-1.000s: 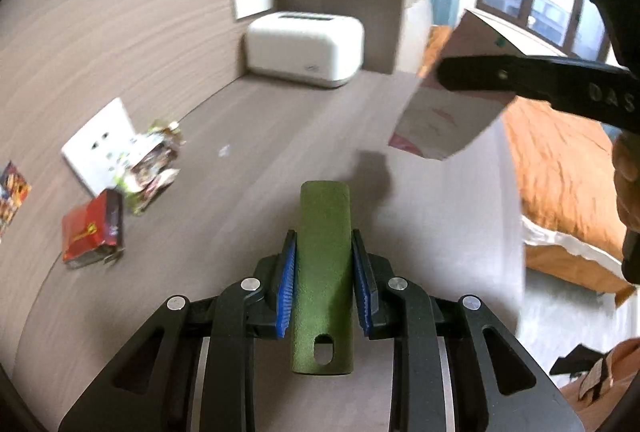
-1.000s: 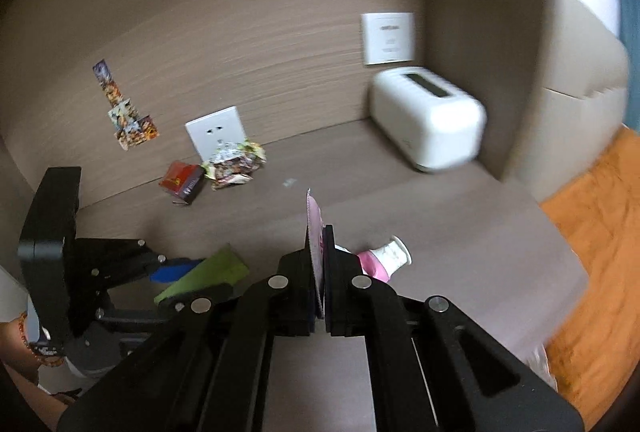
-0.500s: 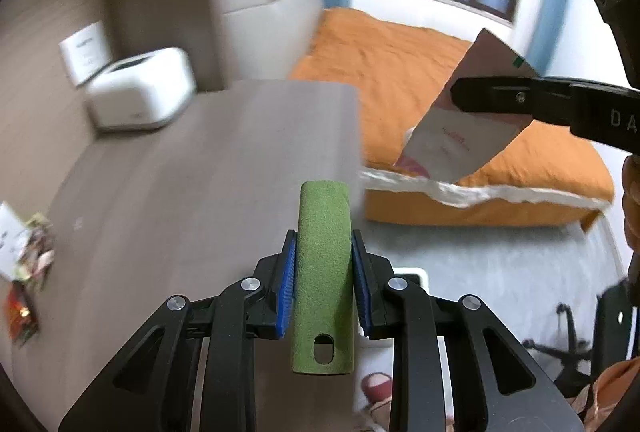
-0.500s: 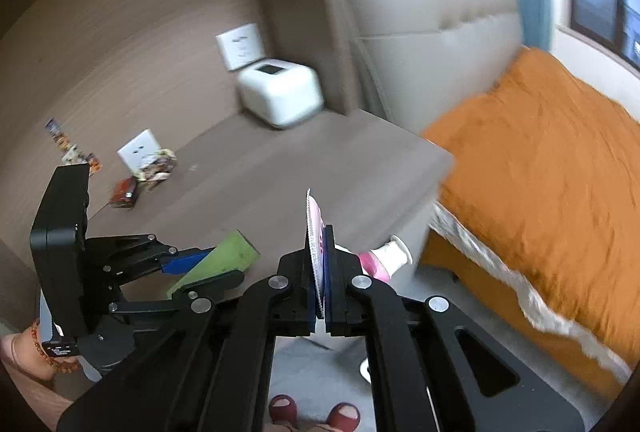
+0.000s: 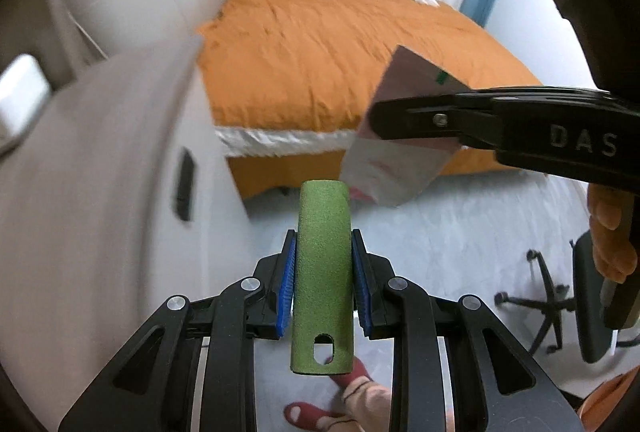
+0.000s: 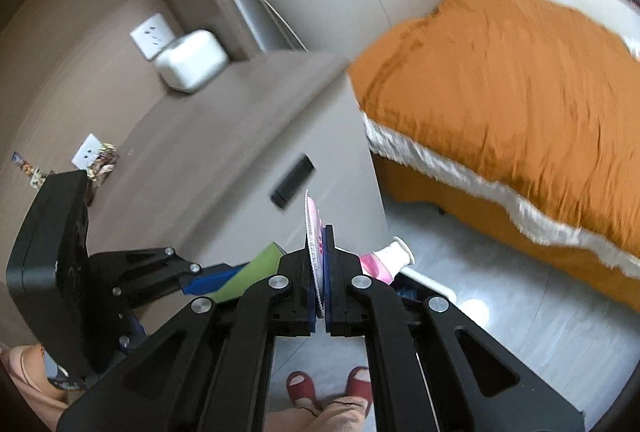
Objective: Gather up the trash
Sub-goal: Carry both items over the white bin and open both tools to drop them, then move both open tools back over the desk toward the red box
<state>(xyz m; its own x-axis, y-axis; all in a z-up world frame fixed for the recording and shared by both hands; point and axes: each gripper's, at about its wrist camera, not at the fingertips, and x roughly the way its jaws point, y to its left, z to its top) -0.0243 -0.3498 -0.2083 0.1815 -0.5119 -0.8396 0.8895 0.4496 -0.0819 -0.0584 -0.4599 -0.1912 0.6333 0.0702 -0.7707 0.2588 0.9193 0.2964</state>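
Note:
My left gripper [image 5: 323, 268] is shut on a green flat packet [image 5: 322, 272], held in the air over the grey floor beside the desk. It also shows in the right wrist view [image 6: 212, 282] with the green packet [image 6: 256, 268]. My right gripper [image 6: 320, 272] is shut on a pink-and-white spouted pouch [image 6: 312, 232], seen edge-on; its white cap [image 6: 396, 252] sticks out right. In the left wrist view the right gripper [image 5: 384, 120] holds the pouch [image 5: 396, 168] up ahead. Crumpled wrappers [image 6: 102, 162] lie on the desk by the wall socket.
A brown desk [image 6: 224, 136] with a drawer handle [image 6: 292, 180] and a white box [image 6: 190, 60] is at left. An orange bed [image 5: 344, 44] is ahead. An office chair base [image 5: 548, 296] is right. The person's feet in red slippers [image 6: 304, 388] are below.
Both grippers swung right, away from the desk top and out over the floor toward the bed, each still holding its item. The desk wrappers slid far left in view.

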